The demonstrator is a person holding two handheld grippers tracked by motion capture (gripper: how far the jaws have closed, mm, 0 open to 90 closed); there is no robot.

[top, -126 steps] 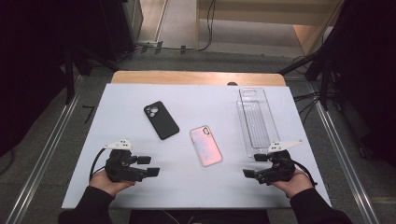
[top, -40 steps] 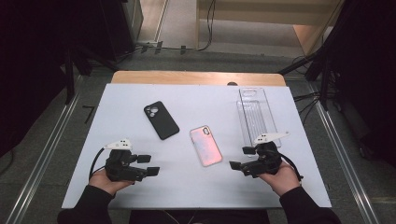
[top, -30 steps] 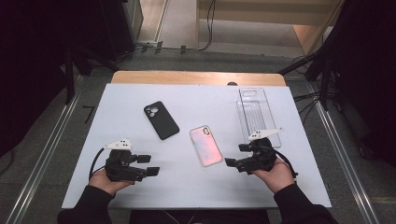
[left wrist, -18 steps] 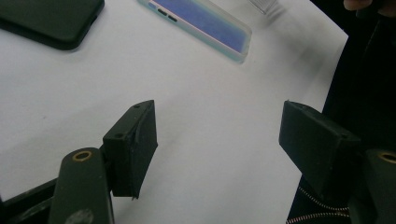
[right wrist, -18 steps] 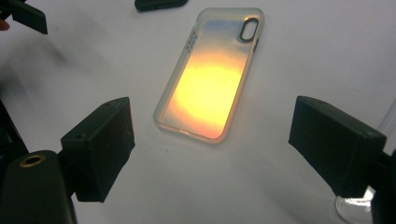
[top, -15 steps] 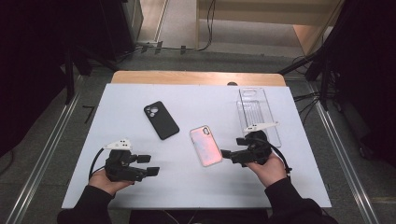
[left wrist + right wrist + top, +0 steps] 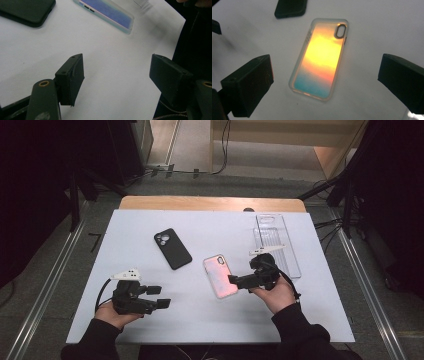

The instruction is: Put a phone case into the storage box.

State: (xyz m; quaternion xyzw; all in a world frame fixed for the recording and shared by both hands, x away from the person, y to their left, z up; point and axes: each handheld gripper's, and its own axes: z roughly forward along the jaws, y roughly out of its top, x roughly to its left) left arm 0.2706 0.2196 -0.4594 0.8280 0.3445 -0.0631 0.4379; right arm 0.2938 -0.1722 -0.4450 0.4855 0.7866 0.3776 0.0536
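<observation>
Progress is slight: the iridescent phone case [image 7: 322, 58] lies untouched mid-counter [image 7: 125, 235] between the right gripper [image 7: 234, 280] fingers, which have just been opening wide, while the left gripper [image 7: 159, 296] rests near the front edge, fingers parted and empty.

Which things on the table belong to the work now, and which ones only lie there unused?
In the work:
- right gripper, jaws open, just opening wider
- iridescent phone case, flat ahead of those jaws, untouched

Lying about:
- black phone case
- clear tray
- left gripper, open over bare table
</observation>
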